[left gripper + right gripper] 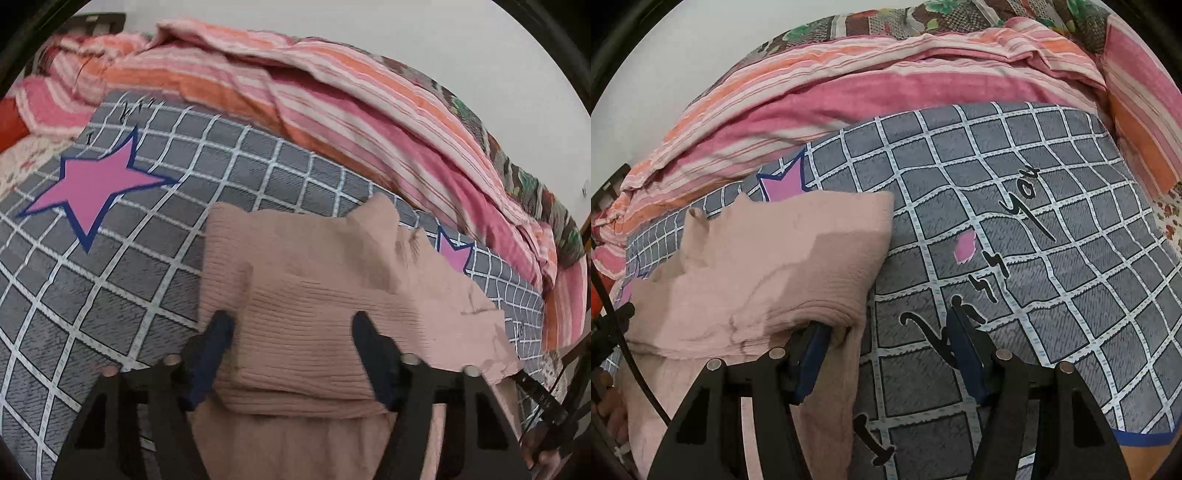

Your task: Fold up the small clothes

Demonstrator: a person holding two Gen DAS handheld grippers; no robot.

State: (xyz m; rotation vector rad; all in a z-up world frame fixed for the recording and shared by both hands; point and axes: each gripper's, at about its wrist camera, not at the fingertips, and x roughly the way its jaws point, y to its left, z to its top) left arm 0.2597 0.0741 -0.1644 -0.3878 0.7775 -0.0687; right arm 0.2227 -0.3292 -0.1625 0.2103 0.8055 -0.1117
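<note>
Left wrist: left gripper point(293, 325) fingers apart; right gripper point(888, 328) apart; pink garment point(314, 295) near edge hidden.

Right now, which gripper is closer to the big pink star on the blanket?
Left. The left gripper sits over the pink sweater, with the big pink star just ahead on its left. The right gripper is at the sweater's far edge, and its view doesn't show that star.

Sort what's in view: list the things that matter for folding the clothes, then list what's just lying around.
For the job:
- pink ribbed garment, partly folded
- left tongs, open, fingers straddling the fold
- right tongs, open at the garment's edge

Just lying about:
- grey checked blanket underneath
- pink striped quilt behind
- floral bedding
</note>
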